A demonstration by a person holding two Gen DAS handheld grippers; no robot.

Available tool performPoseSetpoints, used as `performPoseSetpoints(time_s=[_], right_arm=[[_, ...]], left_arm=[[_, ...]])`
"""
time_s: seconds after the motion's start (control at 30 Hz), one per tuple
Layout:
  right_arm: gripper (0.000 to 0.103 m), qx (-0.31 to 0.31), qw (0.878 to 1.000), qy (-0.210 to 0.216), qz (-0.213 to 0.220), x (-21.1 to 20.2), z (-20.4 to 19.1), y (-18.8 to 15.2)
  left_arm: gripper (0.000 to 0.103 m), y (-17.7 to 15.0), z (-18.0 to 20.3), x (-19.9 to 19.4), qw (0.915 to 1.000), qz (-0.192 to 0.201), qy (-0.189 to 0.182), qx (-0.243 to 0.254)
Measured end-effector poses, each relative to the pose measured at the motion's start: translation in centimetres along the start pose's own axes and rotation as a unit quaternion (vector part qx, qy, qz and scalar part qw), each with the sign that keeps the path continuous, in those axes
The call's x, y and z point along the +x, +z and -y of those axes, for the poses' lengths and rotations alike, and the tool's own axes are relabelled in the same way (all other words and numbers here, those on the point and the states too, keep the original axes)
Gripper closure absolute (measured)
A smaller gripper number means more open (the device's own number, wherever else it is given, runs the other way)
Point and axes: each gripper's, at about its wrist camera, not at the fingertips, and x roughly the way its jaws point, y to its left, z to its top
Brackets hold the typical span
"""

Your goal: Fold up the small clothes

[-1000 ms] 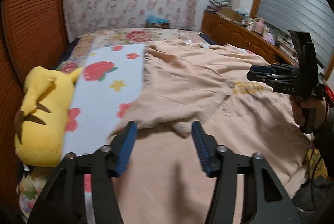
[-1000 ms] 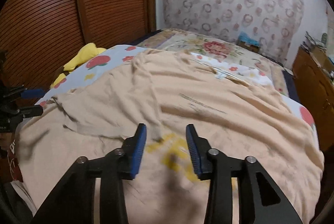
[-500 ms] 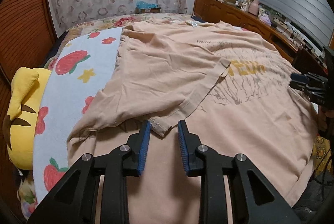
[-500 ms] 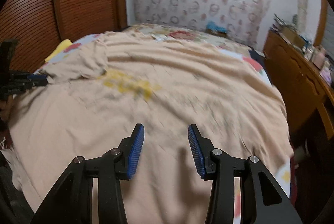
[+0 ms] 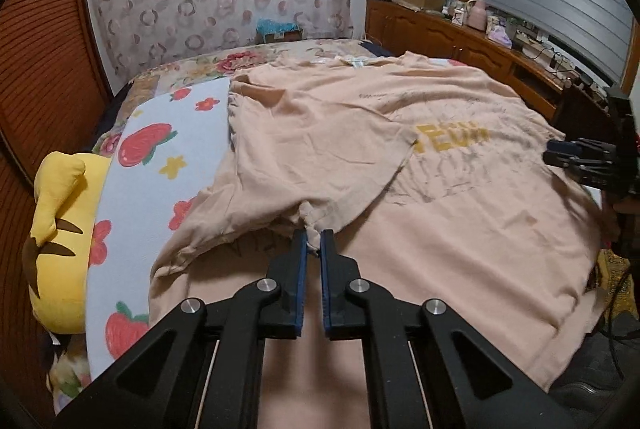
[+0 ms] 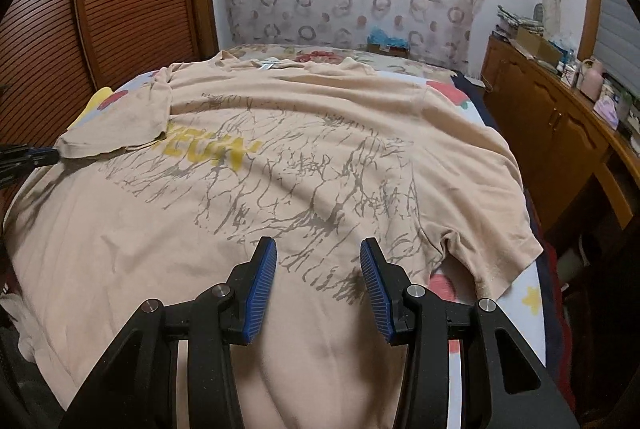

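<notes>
Left gripper (image 5: 313, 243) has snapped from wide open to fingers clamped on the folded-in sleeve (image 5: 320, 219) at 6 o'clock. Right gripper (image 6: 318, 279) hovers, fingers apart, empty. T-shirt (image 6: 280, 165) sprawls across the bed (image 5: 132, 165): folding barely begun, far sleeve (image 6: 492, 261) at 4 o'clock untouched.

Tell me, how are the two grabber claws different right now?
The left gripper is pinched shut on the folded-over sleeve of the peach T-shirt; the right gripper stands open over the shirt's print, holding nothing. Both have black arms and ribbed blue pads.
</notes>
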Motion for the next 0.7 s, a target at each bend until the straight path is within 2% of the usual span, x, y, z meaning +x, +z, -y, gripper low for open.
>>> performPoseSetpoints(time_s=[0.07, 0.17, 0.23, 0.37, 0.4, 0.43, 0.53, 0.7], right_arm=[[0.058, 0.006, 1.0, 0.001, 0.002, 0.2, 0.4, 0.2], [0.058, 0.014, 1.0, 0.003, 0.003, 0.3, 0.9, 0.4], [0.058, 0.017, 1.0, 0.006, 0.003, 0.5, 1.2, 0.2], [0.058, 0.023, 1.0, 0.009, 0.005, 1.0, 2.3, 0.5], [0.058, 0.023, 1.0, 0.009, 0.006, 1.1, 2.4, 0.5], [0.058, 0.023, 1.0, 0.008, 0.006, 1.1, 2.6, 0.4], [0.058, 0.024, 1.0, 0.008, 0.007, 1.0, 2.7, 0.3], [0.058, 0.039, 0.999, 0.002, 0.016, 0.2, 4.0, 0.3]], left_arm=[[0.096, 0.0, 0.1, -0.4, 1.0, -0.001, -0.006, -0.007], [0.086, 0.2, 0.1, -1.0, 0.9999, 0.006, -0.006, -0.014], [0.064, 0.4, 0.0, -1.5, 0.9997, 0.017, -0.008, -0.018], [0.043, 0.9, 0.1, -1.8, 0.9992, 0.032, -0.012, -0.021], [0.028, 1.0, 0.1, -1.7, 0.9992, 0.032, -0.01, -0.021], [0.022, 1.1, 0.2, -1.6, 0.9991, 0.037, -0.009, -0.021], [0.022, 1.4, 0.4, -1.4, 0.9988, 0.042, -0.013, -0.021], [0.022, 2.0, 0.9, -1.2, 0.9975, 0.067, 0.005, -0.023]])
